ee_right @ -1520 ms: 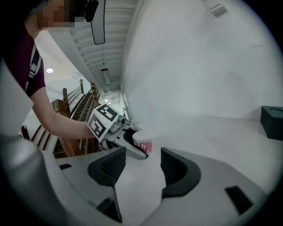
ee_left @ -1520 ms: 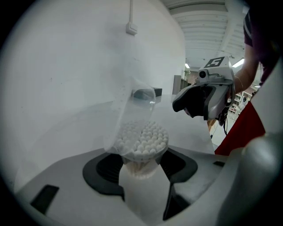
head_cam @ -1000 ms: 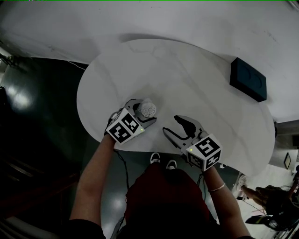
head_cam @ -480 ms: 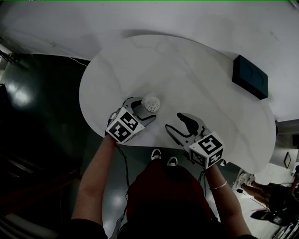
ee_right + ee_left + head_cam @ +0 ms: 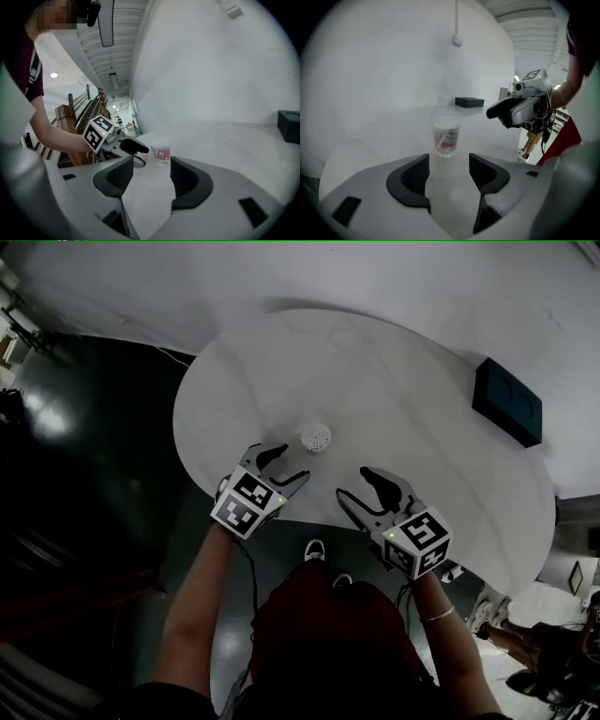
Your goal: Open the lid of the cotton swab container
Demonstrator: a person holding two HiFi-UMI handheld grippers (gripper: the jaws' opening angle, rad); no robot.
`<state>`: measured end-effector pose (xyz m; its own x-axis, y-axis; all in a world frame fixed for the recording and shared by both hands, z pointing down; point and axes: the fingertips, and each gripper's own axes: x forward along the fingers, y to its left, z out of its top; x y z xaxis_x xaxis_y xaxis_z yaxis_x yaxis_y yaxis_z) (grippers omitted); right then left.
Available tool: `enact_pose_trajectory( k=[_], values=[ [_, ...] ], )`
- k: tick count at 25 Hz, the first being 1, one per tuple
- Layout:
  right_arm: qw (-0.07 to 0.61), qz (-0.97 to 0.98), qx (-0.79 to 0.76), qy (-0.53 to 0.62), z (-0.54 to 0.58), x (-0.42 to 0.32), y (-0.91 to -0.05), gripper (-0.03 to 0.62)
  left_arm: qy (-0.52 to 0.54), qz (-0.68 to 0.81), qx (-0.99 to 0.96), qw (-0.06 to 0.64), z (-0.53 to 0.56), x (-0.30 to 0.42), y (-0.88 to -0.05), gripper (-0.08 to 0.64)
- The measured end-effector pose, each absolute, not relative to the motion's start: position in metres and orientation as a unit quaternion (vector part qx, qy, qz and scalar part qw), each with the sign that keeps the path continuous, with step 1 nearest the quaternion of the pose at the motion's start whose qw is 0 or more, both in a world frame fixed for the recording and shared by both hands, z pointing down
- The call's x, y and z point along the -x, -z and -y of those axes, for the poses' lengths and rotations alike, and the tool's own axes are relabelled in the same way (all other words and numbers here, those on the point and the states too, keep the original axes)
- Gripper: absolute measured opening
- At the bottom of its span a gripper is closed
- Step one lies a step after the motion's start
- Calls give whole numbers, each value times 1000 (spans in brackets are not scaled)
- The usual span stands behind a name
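item 1, left gripper [image 5: 292,463]: i held it at the near edge of the white table [image 5: 403,381], forearm stretched forward, jaws spread with nothing between them.
item 2, right gripper [image 5: 353,482]: held alongside, angled toward the left one, jaws likewise apart and empty.
item 3, cotton swab container [image 5: 315,437]: stood upright on the table just beyond the left gripper's tips, touching neither gripper, ahead and to the left of the right one.
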<state>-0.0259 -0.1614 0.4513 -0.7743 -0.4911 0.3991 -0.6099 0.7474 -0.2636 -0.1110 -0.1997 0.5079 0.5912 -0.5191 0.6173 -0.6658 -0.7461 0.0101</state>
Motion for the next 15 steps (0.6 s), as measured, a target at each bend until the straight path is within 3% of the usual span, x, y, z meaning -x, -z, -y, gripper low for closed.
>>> enact_pose_trajectory(
  k=[15],
  values=[
    [116,933,-289,-178,120,13,-426,258,-259,426,-856,138,147,110,-475,147]
  ],
)
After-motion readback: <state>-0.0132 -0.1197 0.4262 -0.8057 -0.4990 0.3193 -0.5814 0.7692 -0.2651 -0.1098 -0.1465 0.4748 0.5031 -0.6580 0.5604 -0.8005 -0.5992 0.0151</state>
